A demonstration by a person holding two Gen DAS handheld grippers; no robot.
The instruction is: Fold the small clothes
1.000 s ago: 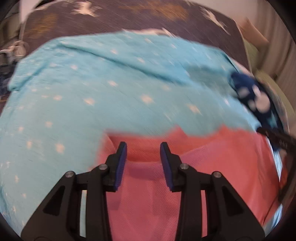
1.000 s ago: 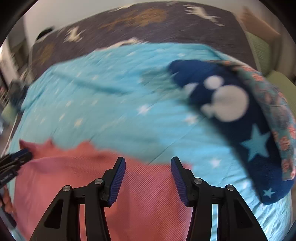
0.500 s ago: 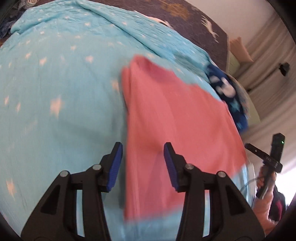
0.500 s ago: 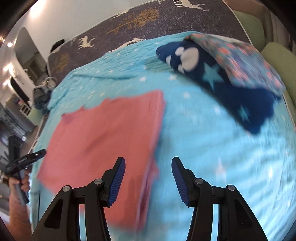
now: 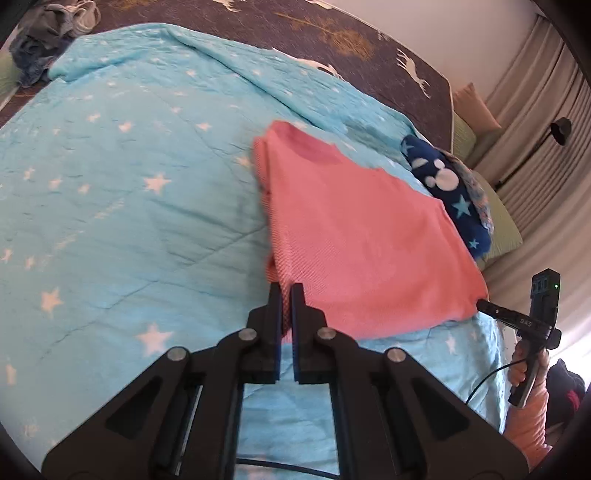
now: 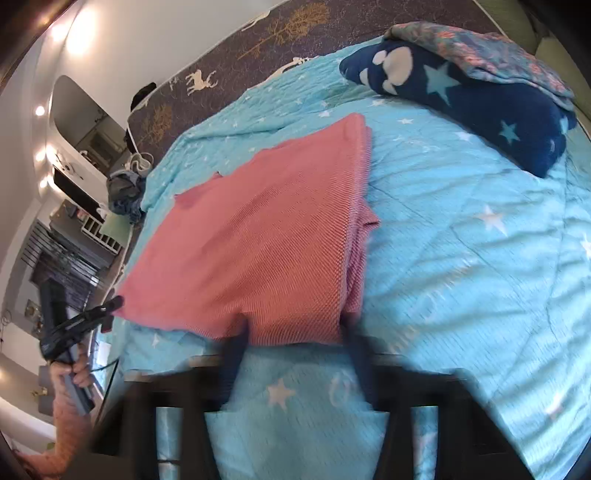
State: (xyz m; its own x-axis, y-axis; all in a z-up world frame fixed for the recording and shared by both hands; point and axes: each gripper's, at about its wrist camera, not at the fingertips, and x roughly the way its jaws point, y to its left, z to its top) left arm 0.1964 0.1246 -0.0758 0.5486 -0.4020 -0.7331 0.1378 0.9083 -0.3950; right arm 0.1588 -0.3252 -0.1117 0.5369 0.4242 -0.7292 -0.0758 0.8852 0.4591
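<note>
A pink top (image 5: 362,236), ribbed in weave and folded into a rough rectangle, is lying flat on a light blue quilt (image 5: 122,206) dotted with white stars. In the left wrist view its long folded edge is running up the left side, with several layers showing there, and a darker neckline patch is sitting near the far end. The left claw (image 5: 286,295) is pinching the top's near left corner, its jaws nearly touching with a sliver of pink cloth between the blue pads. The right claw (image 5: 480,304) is meeting the near right corner of the top in that same view; in its own view (image 6: 295,332) it is smeared by motion, so the fingers are reading as wide-set dark streaks at the hem, yet it is drawn fully together, and whether cloth is caught between the jaws cannot be told. Bare quilt is stretching wide to the left of the top and along the near side. Beyond the far right corner a navy blanket (image 6: 472,92) with stars is lying close by, under a floral cloth (image 6: 480,48). A dark bedspread (image 5: 332,33) with deer is edging the quilt at the back. A hand (image 5: 521,369) on the right claw's grip is cut off at the frame's rim.
</note>
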